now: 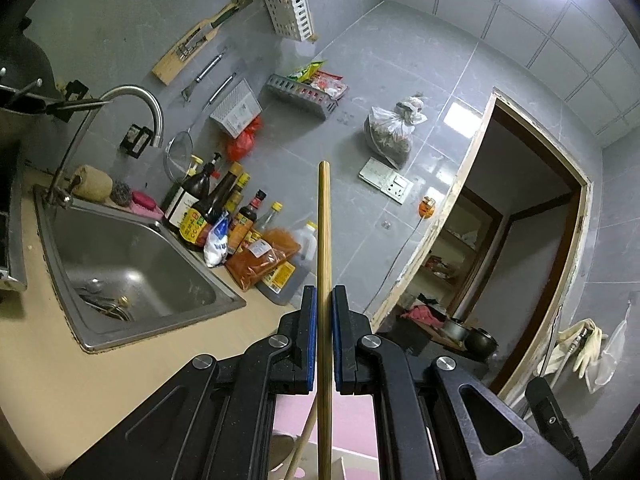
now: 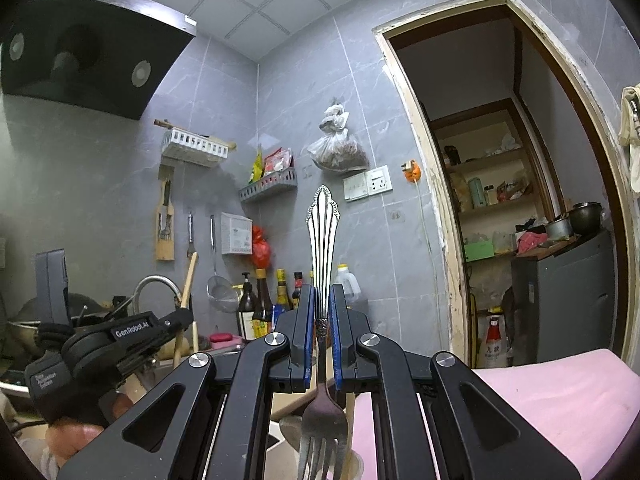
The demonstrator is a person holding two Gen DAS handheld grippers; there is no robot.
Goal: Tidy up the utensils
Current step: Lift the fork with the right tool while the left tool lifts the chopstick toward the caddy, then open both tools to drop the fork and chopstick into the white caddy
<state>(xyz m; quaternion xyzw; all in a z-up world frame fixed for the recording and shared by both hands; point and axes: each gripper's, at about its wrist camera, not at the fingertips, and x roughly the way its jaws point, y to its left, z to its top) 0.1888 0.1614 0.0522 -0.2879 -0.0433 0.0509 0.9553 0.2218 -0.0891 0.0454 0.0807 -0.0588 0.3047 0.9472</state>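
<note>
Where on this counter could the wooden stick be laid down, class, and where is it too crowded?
Free: the beige counter in front of the sink, bare up to the left gripper holding the wooden stick. Crowded: the bottles and packets packed between sink and wall.

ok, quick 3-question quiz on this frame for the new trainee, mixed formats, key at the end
1. True or false: the right gripper holds the fork with its tines pointing toward the camera.
2. Multiple choice: what is clamped in the left gripper? A) a metal spoon B) a long wooden stick-like handle C) a soy sauce bottle
3. Fill in: in the left wrist view, the sauce bottles stand beside the steel ____.

Key: 1 true; 2 B; 3 sink
</note>
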